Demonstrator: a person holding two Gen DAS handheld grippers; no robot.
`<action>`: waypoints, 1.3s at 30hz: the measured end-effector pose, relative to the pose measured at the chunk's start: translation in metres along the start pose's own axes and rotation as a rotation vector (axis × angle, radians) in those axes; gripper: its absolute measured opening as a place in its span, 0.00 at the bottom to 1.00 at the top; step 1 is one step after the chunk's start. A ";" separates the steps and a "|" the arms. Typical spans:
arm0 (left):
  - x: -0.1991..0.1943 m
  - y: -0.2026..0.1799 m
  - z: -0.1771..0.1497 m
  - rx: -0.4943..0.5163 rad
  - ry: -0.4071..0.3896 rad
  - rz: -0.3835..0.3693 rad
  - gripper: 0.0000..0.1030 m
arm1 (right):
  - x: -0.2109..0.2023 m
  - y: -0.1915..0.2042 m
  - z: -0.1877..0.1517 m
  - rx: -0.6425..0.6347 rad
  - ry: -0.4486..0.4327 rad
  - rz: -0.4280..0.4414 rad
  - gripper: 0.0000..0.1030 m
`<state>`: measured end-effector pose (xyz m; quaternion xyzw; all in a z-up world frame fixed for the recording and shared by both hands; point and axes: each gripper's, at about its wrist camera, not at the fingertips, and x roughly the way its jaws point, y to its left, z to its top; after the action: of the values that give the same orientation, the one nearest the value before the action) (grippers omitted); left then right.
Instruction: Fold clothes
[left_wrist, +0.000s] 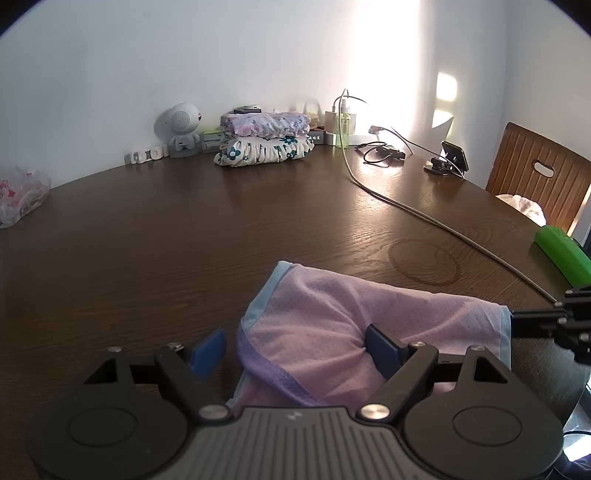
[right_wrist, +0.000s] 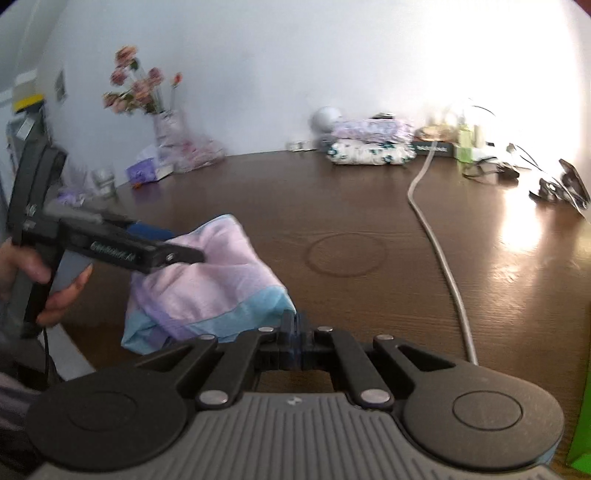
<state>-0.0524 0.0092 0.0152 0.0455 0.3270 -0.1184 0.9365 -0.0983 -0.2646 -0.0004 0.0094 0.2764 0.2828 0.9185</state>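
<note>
A pink mesh garment (left_wrist: 332, 325) with light-blue and purple trim lies bunched on the dark wooden table (left_wrist: 184, 221), near its front edge. My left gripper (left_wrist: 295, 349) is open and straddles the garment; its right blue pad (left_wrist: 380, 347) presses into the cloth and the left pad sits just off its edge. In the right wrist view the garment (right_wrist: 207, 280) hangs partly lifted. My right gripper (right_wrist: 295, 326) is shut on its light-blue band. A hand (right_wrist: 55, 288) holds the left gripper (right_wrist: 166, 243) at the left.
Folded floral clothes (left_wrist: 264, 142) are stacked at the back wall beside a white robot-shaped speaker (left_wrist: 181, 127). A grey cable (left_wrist: 406, 206) crosses the table's right half. A phone on a stand (left_wrist: 452, 157), a wooden chair (left_wrist: 535, 177), a green object (left_wrist: 561, 254) and a plastic bag (left_wrist: 20, 195) ring the edges.
</note>
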 end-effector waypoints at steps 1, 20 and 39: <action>0.000 -0.001 0.000 -0.002 0.000 0.002 0.81 | -0.002 -0.002 0.001 0.005 -0.012 0.002 0.00; -0.026 0.028 0.001 -0.101 0.030 -0.075 0.70 | 0.002 0.012 0.025 -0.006 -0.092 0.060 0.08; -0.057 0.047 -0.026 -0.228 0.040 -0.152 0.56 | 0.010 0.026 0.034 -0.165 0.010 0.107 0.48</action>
<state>-0.0998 0.0695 0.0309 -0.0835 0.3595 -0.1501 0.9172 -0.0878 -0.2328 0.0280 -0.0531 0.2556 0.3532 0.8984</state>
